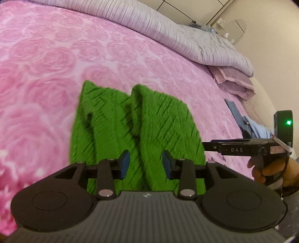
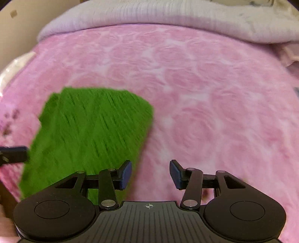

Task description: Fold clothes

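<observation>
A green knitted garment (image 1: 134, 129) lies folded on the pink rose-patterned bedspread (image 1: 46, 71), with a ridge down its middle. My left gripper (image 1: 146, 164) is open and empty, just above the garment's near edge. My right gripper (image 2: 150, 174) is open and empty, over the bedspread (image 2: 205, 93) just right of the garment (image 2: 89, 134). The right gripper also shows in the left wrist view (image 1: 237, 148) at the garment's right side. The tip of the left gripper shows at the left edge of the right wrist view (image 2: 13, 156).
A lilac ribbed duvet (image 1: 168, 31) is bunched along the far side of the bed, also in the right wrist view (image 2: 168, 16). Folded pink cloth (image 1: 231, 80) and blue clothes (image 1: 248, 123) lie at the bed's right edge. A wall and cupboard stand behind.
</observation>
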`<state>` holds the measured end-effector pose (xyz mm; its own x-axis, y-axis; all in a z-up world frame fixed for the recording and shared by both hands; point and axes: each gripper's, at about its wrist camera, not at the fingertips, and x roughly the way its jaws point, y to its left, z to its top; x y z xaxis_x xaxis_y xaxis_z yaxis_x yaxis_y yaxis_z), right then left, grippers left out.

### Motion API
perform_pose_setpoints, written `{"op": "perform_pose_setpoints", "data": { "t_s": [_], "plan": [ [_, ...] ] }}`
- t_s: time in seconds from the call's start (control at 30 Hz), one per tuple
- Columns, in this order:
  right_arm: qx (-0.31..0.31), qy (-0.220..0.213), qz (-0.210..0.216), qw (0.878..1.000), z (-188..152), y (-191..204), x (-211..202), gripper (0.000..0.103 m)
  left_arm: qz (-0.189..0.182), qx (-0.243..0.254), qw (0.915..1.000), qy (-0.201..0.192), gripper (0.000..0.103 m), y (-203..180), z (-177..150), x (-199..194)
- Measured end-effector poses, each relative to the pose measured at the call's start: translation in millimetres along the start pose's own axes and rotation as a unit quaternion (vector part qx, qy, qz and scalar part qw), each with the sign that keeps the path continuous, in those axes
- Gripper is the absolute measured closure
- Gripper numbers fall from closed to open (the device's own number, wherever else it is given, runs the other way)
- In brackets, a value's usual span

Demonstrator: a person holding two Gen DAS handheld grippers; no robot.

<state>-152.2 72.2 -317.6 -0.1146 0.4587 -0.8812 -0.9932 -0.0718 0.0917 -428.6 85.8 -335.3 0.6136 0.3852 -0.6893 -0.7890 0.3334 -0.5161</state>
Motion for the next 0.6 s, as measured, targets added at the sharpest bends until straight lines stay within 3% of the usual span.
{"op": "perform_pose_setpoints", "data": {
  "t_s": [0.13,0.27,0.37,0.43,0.5,0.6],
  "plan": [
    [0.035,0.031,0.001,0.999,20,-17,30,0.054,0.005,-0.013,0.9999,0.001,0.068,7,16,22],
    [0.068,0.059,0.031,0.995,26,-30,50,0.054,0.003,-0.018,0.9998,0.007,0.064,16,27,48],
    [0.080,0.067,0.038,0.994,28,-35,56,0.054,-0.021,-0.020,0.9995,0.008,0.065,19,29,63],
    [0.093,0.070,0.043,0.992,29,-39,59,0.054,-0.046,-0.023,0.9986,0.011,0.068,19,28,70],
    [0.101,0.070,0.045,0.991,28,-41,60,0.054,-0.064,-0.021,0.9977,0.010,0.091,20,29,70],
    [0.103,0.070,0.043,0.991,28,-40,58,0.054,-0.083,-0.013,0.9964,-0.001,0.092,23,36,58]
  ]
}}
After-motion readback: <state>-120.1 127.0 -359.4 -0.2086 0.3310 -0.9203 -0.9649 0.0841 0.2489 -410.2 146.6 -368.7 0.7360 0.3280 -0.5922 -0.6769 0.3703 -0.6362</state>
